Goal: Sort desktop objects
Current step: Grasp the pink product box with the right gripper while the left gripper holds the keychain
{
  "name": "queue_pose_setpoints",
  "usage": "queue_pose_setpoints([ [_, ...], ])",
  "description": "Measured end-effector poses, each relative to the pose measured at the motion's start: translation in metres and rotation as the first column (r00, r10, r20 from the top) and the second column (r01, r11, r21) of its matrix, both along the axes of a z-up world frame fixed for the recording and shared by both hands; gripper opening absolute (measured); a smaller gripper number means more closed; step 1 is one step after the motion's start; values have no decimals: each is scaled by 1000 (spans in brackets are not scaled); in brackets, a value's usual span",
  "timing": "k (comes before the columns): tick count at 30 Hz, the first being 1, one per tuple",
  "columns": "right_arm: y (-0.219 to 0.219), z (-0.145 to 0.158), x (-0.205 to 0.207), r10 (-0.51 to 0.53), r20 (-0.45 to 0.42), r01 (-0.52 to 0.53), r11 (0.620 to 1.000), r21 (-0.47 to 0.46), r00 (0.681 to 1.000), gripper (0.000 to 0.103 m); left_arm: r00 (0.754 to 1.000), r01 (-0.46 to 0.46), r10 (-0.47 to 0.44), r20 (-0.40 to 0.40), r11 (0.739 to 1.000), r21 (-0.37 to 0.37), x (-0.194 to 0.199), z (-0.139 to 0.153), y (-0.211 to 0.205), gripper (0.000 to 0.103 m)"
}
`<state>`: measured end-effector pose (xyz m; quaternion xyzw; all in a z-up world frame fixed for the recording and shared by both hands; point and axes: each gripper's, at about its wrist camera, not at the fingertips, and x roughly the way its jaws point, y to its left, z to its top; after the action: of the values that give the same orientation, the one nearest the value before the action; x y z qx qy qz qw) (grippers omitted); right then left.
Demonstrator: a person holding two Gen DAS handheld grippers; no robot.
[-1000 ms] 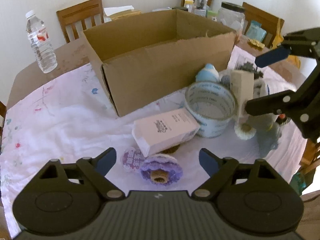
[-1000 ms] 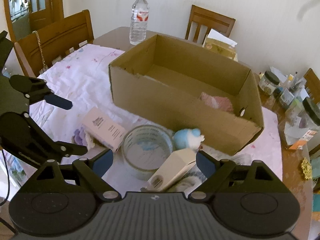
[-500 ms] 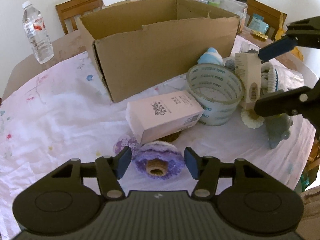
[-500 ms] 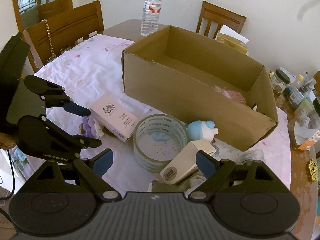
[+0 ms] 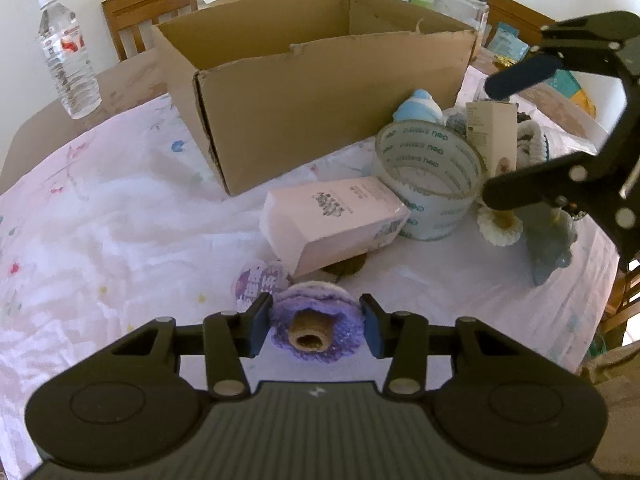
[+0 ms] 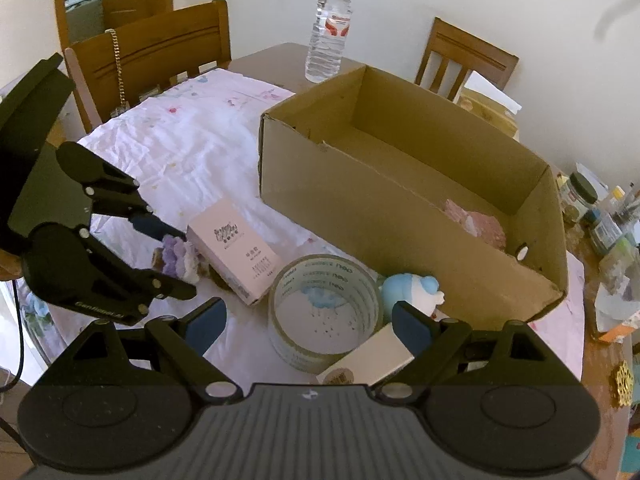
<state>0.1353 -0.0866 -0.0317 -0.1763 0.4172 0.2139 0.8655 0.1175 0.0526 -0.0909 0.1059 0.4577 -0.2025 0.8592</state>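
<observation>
A purple crocheted flower (image 5: 316,322) with a brown centre lies on the floral cloth at the near edge. My left gripper (image 5: 314,322) is closing on it, and both pads touch its sides. Behind it a pink carton (image 5: 332,220) lies tilted against a wide tape roll (image 5: 432,216). My right gripper (image 6: 308,316) hangs open above the tape roll (image 6: 324,280) and a leaning beige carton (image 6: 368,360), holding nothing. A blue plush toy (image 6: 412,288) sits beside the open cardboard box (image 6: 400,208), which holds something pink (image 6: 476,224).
A water bottle (image 5: 68,56) stands on bare table at the far left. A round purple packet (image 5: 260,280), a white crochet flower (image 5: 500,224) and a grey plush animal (image 5: 552,248) lie near the tape. Jars (image 6: 580,196) crowd the right end. Wooden chairs ring the table.
My left gripper's jaws have narrowed from wide open onto the purple crocheted flower, which now sits between the pads. The right gripper has stayed open over the tape roll.
</observation>
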Motion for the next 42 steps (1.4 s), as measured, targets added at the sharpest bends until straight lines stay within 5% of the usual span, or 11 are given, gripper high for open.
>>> queue_pose_setpoints([
  [13,30,-6,17,195,-13,-195,980,-46,981,93,991,-133,133,4,991,-16,-22,12,30,46],
  [26,74,-33,43,466,-75,-472,871,-133,882,92,982,-186,186,-4,982,-31,-28,15,37,46],
  [33,86,-47,43,506,-151,-523,846,-109,849,92,976,-216,216,1,976,-37,-30,19,45,46],
  [42,97,-47,17,496,-200,-517,853,-70,845,92,980,-198,199,17,979,-37,-34,24,58,46],
])
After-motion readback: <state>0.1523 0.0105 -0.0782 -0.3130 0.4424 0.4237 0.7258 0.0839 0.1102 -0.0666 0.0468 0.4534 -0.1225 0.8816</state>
